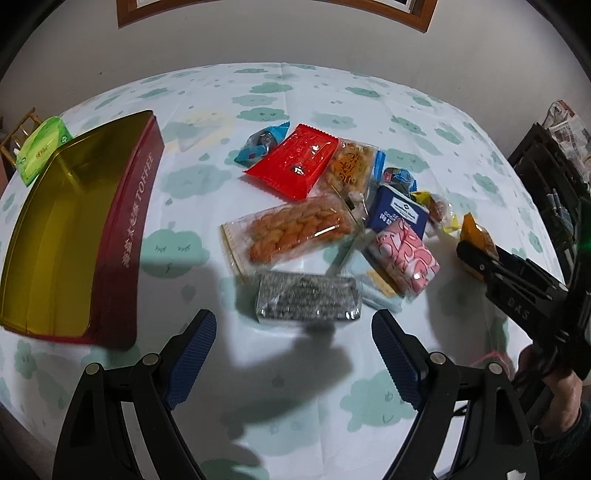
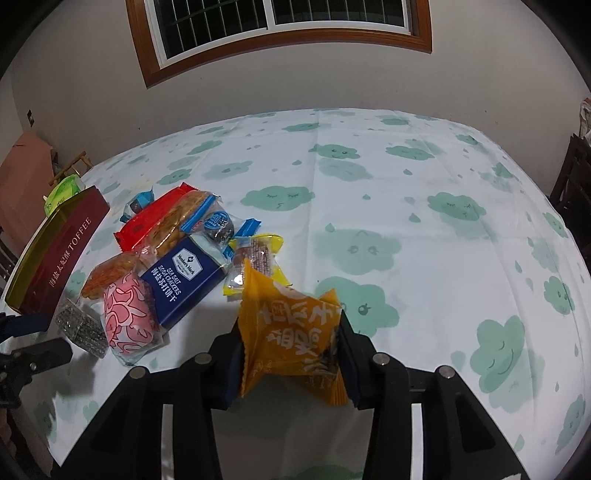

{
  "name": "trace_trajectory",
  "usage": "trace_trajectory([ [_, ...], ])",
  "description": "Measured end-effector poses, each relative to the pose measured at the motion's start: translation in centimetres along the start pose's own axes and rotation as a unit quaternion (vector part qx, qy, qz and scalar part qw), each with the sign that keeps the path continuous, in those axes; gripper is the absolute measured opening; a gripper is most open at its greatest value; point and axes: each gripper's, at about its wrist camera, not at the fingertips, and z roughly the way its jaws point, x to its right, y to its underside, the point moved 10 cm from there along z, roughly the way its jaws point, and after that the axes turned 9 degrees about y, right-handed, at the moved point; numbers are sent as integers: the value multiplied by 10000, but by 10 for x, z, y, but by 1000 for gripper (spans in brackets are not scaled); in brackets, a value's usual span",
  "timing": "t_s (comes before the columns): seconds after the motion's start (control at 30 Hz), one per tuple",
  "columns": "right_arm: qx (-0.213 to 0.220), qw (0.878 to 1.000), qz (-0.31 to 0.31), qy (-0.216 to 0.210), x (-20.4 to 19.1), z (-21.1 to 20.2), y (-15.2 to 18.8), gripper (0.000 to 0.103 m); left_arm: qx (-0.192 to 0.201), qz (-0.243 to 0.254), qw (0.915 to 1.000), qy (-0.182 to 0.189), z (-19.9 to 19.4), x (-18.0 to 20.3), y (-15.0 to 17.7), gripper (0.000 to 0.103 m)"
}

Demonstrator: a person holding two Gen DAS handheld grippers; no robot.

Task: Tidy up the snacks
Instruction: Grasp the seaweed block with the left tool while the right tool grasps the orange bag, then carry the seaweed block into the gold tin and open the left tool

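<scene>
A pile of snack packets lies mid-table: a red packet (image 1: 295, 160), a clear pack of fried twists (image 1: 291, 229), a grey sesame bar (image 1: 308, 299), a pink packet (image 1: 406, 258) and a blue cracker box (image 1: 399, 216). An open red toffee tin (image 1: 74, 229) with a gold inside stands at the left. My left gripper (image 1: 293, 354) is open, just short of the grey bar. My right gripper (image 2: 291, 347) is shut on an orange packet (image 2: 291, 332), held above the table right of the pile; it also shows in the left wrist view (image 1: 476, 232).
A green tissue pack (image 1: 42, 149) sits behind the tin. The cloud-print tablecloth (image 2: 406, 221) stretches bare to the right and back. Dark chairs (image 1: 550, 166) stand at the right edge, a wall with a window (image 2: 280, 29) behind.
</scene>
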Motion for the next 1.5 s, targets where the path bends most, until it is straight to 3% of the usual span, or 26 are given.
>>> trace_trajectory([
  [0.2,-16,10000,18,-44,0,0,1,44,-113,56,9999,2,13,-2,-4,82],
  [0.27,-24,10000,33,-63,-1,0,0,44,-144,70,9999,-6,16,-2,-3,71],
  [0.47,-24,10000,44,-71,0,1,0,44,-253,121,9996,100,23,2,-3,56],
  [0.97,-51,10000,15,-32,0,2,1,44,-139,192,9997,92,8,2,-1,54],
  [1.3,-105,9999,-10,44,-1,3,1,44,137,388,9991,120,-27,8,-9,54],
  [1.5,-134,9998,-48,111,-1,2,2,44,408,391,9984,21,-57,-9,-22,54],
])
